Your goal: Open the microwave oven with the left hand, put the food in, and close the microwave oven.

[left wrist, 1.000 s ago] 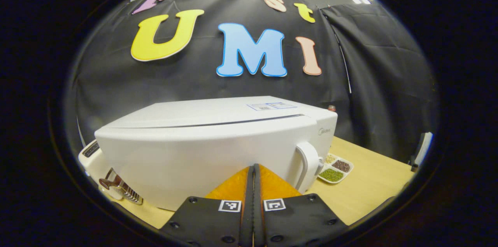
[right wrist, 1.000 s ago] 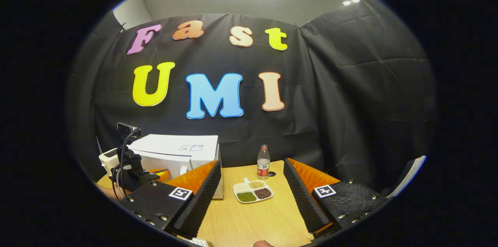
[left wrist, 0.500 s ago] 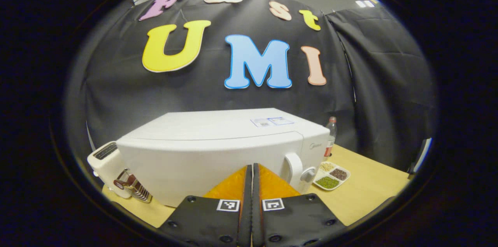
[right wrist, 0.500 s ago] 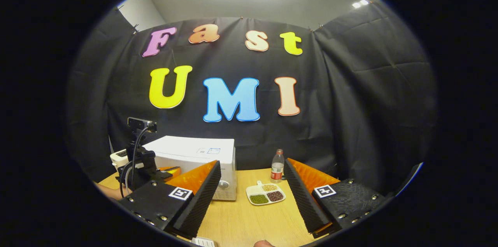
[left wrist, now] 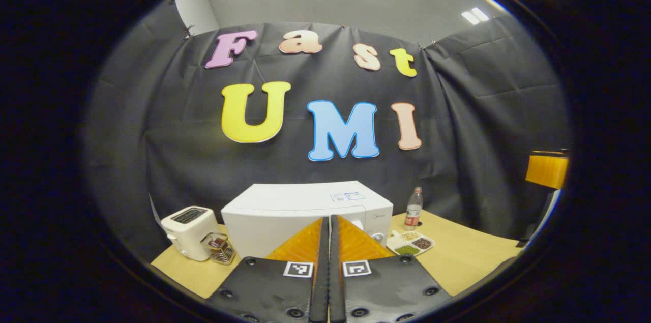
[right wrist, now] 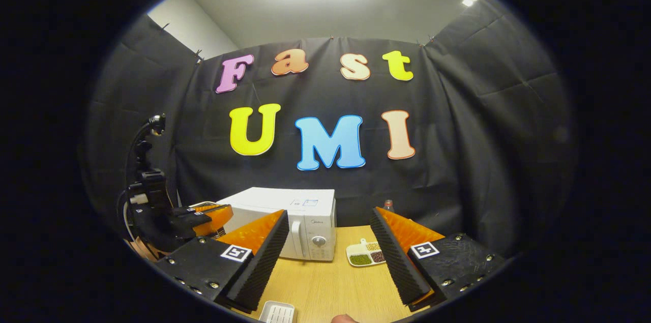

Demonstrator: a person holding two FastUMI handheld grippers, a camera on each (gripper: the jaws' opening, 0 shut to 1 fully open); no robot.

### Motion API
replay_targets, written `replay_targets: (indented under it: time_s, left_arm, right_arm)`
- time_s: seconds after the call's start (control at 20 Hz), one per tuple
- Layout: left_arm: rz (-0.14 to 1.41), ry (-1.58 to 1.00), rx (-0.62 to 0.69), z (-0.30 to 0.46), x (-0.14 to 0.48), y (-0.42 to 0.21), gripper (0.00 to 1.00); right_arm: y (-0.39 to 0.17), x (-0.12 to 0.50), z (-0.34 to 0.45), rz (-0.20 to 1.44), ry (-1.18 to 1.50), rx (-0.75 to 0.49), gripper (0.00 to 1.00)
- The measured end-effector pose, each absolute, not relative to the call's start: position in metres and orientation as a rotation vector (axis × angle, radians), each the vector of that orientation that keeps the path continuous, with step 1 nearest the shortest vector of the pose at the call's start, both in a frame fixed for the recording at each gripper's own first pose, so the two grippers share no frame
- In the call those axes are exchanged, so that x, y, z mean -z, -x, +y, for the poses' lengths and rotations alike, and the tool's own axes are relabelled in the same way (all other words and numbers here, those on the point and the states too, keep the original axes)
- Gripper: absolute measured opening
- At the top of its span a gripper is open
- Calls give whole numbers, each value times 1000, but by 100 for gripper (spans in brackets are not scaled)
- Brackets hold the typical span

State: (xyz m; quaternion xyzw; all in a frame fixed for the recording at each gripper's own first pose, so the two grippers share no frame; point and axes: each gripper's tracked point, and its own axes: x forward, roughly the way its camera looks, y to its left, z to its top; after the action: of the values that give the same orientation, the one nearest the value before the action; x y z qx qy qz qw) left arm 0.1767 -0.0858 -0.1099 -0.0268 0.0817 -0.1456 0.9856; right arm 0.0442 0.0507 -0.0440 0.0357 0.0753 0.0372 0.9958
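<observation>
The white microwave stands at the back of the wooden table with its door shut; handle and knob face me. A white divided dish of beans lies on the table just right of it. My left gripper is shut with nothing between its fingers, well back from the microwave's front. It also appears at the left in the right gripper view. My right gripper is open and holds nothing, above the near table.
A white toaster and a small glass holder stand left of the microwave. A water bottle is behind the dish. A small white ridged object lies at the table's near edge.
Both grippers have drawn back and tilted up from the microwave, which now looks much smaller. The left gripper stays shut, the right stays open. The dish has not moved.
</observation>
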Motion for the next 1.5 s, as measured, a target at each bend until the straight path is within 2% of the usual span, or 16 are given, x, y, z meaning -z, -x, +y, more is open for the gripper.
replay_targets:
  time_s: [0.1, 0.15, 0.45, 0.5, 0.55, 0.7, 0.75, 0.85, 0.95, 1.05, 1.35, 1.45, 1.5]
  left_arm:
    - [153, 51, 269, -79, 96, -149, 10]
    - [148, 43, 253, -74, 91, -137, 7]
    - [106, 31, 201, -53, 53, -71, 7]
    - [94, 29, 200, -50, 48, -63, 10]
    - [87, 25, 193, -47, 41, -55, 7]
    - [72, 31, 190, -35, 32, -37, 7]
    - [71, 40, 190, -30, 29, -32, 10]
    - [70, 49, 178, -17, 26, -23, 7]
    - [58, 54, 153, -4, 23, -19, 10]
    - [54, 52, 149, 2, 24, -17, 7]
    - [40, 45, 160, 13, 25, -14, 71]
    - [32, 41, 152, 17, 27, -17, 97]
    - [30, 39, 147, 19, 28, -15, 100]
  right_arm:
    - [-30, 39, 49, 145, -95, -96, 98]
    - [-23, 37, 48, 141, -103, -107, 98]
    - [10, 28, 45, 126, -111, -132, 98]
    - [12, 27, 47, 123, -109, -133, 98]
    - [15, 27, 48, 125, -105, -132, 98]
    - [20, 23, 55, 115, -107, -124, 98]
    - [21, 23, 58, 119, -108, -115, 98]
    - [25, 23, 70, 123, -111, -124, 98]
    - [28, 26, 76, 130, -100, -118, 98]
    - [30, 26, 85, 127, -111, -117, 98]
    - [23, 28, 107, 135, -110, -127, 98]
    - [21, 28, 113, 133, -102, -136, 98]
    - [19, 27, 115, 132, -97, -140, 98]
